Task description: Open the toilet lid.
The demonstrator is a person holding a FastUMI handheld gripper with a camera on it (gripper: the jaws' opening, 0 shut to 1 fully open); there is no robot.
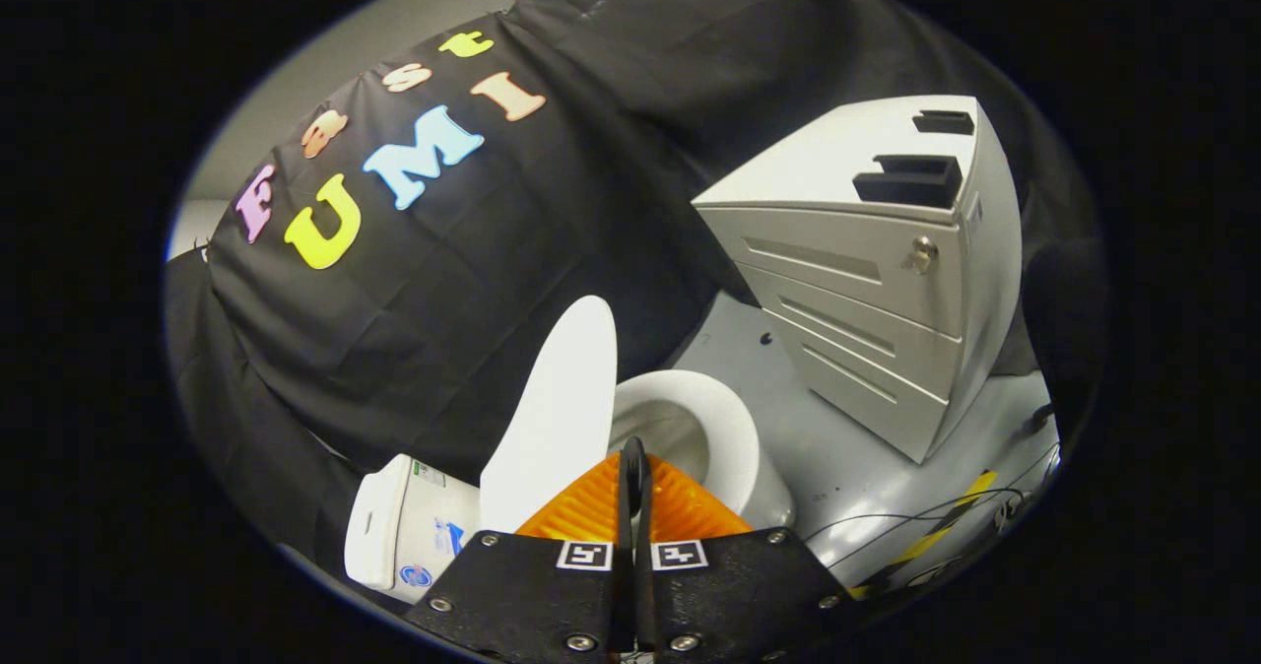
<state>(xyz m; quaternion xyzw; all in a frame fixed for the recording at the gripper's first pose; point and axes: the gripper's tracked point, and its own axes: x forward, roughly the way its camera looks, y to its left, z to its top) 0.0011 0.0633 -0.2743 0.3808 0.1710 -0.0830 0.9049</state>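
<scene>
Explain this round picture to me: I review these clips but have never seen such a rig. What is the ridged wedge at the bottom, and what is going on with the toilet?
The camera rides on a hand-held gripper and looks forward along its two fingers. The ridged wedge is those fingers; the jaws are shut together with nothing between them. Just beyond them stands a toilet, seen tilted because the tool is tilted. Its lid is already raised, leaning toward the tank, so the bowl lies open. Beyond the toilet, a drawer cabinet stands on the grey floor, with cables lying in front of it. Black cloth is the booth's wall.
</scene>
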